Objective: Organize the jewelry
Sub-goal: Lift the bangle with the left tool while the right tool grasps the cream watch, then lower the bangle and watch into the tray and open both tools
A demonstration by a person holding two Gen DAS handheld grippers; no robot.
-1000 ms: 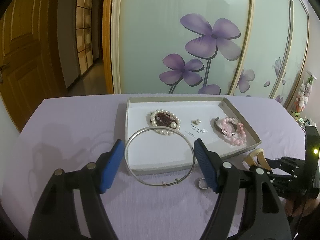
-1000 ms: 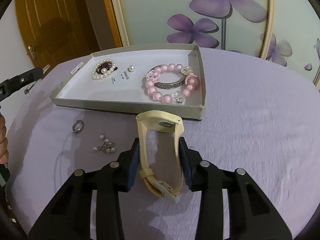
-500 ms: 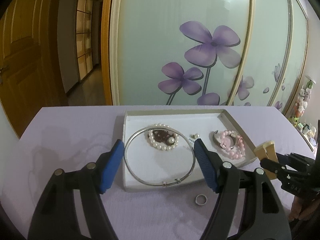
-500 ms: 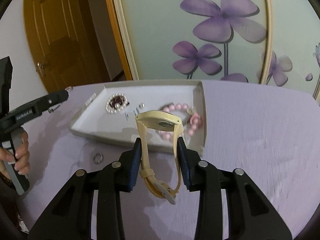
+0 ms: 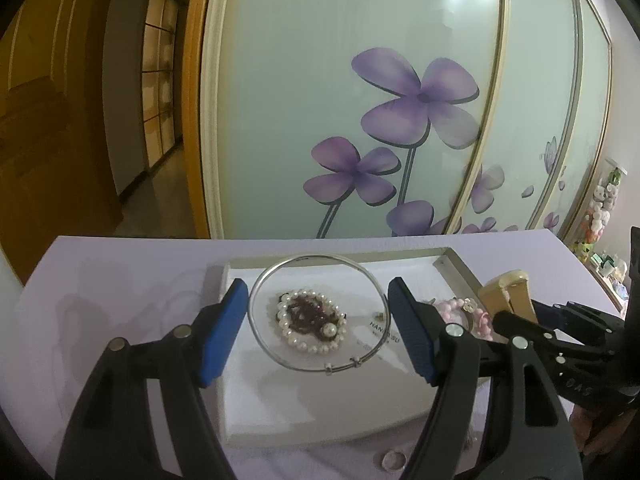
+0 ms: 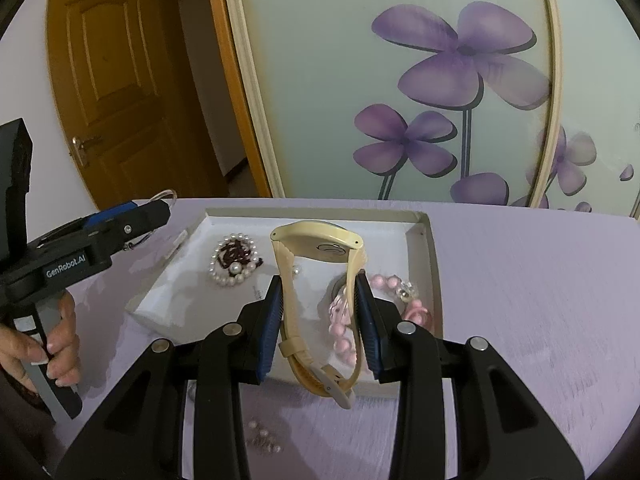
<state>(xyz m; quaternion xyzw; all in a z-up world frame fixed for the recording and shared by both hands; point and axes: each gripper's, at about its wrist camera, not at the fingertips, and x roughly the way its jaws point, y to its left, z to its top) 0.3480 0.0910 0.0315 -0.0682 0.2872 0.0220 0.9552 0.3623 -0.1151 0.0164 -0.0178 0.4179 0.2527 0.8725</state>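
A white tray (image 5: 280, 408) lies on the lilac table. My left gripper (image 5: 318, 292) is shut on a thin silver bangle (image 5: 316, 258), holding it flat above the tray; a pearl bracelet (image 5: 312, 322) shows through the ring. My right gripper (image 6: 319, 284) is shut on a cream wristwatch (image 6: 320, 240) by its strap, watch face farthest from me, hanging over the tray's near right part (image 6: 424, 248). Under the watch lies a pink bead bracelet (image 6: 344, 344), with the pearl bracelet (image 6: 234, 258) to its left. The left gripper (image 6: 160, 210) enters from the left in the right wrist view.
A small ring (image 5: 394, 460) lies on the cloth in front of the tray. Several loose pearls (image 6: 264, 438) lie on the cloth below the right gripper. A hand (image 6: 60, 340) holds the left gripper's handle. A flower-printed sliding door stands behind the table.
Both grippers have moved forward from the table in front of the tray to over it. The bangle now hangs above the pearl bracelet, and the watch is higher, over the pink bracelet.
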